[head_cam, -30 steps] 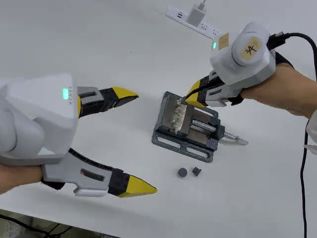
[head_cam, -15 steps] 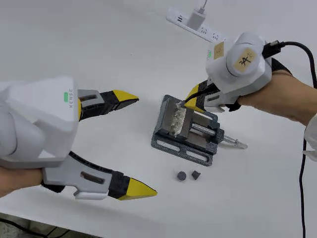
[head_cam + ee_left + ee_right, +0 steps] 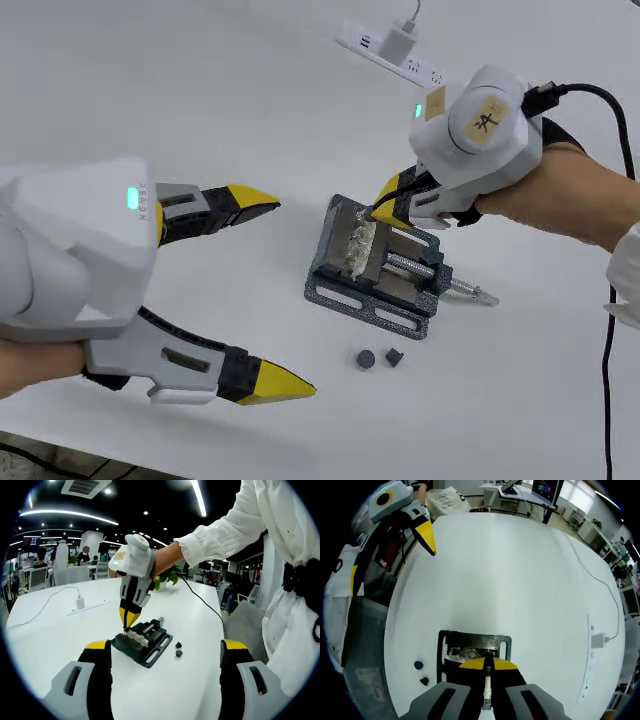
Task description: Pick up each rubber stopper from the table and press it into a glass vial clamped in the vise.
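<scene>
Rubber stoppers (image 3: 367, 358), two, lie on the table (image 3: 200, 90) just near of the vise (image 3: 345, 297). Right gripper (image 3: 372, 212), jaws pressed together, bears down on the clamped vials (image 3: 357, 243), probably to seat a stopper. Left gripper (image 3: 295, 295) hangs spread wide at left, leaving the vise clear.

Open-plan office, monitors (image 3: 37, 577), strip lights (image 3: 65, 516), ceiling vent (image 3: 85, 486)
</scene>
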The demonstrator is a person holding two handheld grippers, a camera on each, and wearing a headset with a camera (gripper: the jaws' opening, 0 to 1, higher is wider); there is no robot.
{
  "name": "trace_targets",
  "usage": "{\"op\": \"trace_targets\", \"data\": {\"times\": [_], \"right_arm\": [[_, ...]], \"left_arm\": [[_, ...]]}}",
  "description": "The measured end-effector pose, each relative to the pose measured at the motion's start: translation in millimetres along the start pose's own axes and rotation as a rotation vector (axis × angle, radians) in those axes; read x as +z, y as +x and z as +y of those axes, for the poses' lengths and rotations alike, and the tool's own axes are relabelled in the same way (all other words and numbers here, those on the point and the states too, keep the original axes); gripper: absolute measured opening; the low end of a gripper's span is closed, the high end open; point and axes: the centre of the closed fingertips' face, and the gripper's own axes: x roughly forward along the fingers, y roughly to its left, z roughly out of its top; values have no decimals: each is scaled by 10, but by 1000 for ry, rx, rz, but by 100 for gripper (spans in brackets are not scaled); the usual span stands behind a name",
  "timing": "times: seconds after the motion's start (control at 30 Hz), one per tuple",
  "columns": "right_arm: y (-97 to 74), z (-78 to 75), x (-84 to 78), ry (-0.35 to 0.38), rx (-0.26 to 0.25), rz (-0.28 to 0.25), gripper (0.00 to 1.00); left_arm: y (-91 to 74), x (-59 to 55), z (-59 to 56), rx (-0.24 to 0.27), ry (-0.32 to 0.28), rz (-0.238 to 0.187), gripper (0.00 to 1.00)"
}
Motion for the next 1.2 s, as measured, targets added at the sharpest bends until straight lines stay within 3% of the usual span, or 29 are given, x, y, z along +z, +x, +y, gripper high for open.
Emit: {"op": "trace_targets", "data": {"times": [0.73,1.1,1.2], "right_arm": [[42,-10,-12,-17,7,22,0],[32,43,15,-51,-22,47,0],[37,-21,-31,-76,-33,57,0]], "left_arm": [[4,47,48,9,1,-15,87],[24,87,72,9,1,-23,86],[34,106,79,8,2,-27,86]]}}
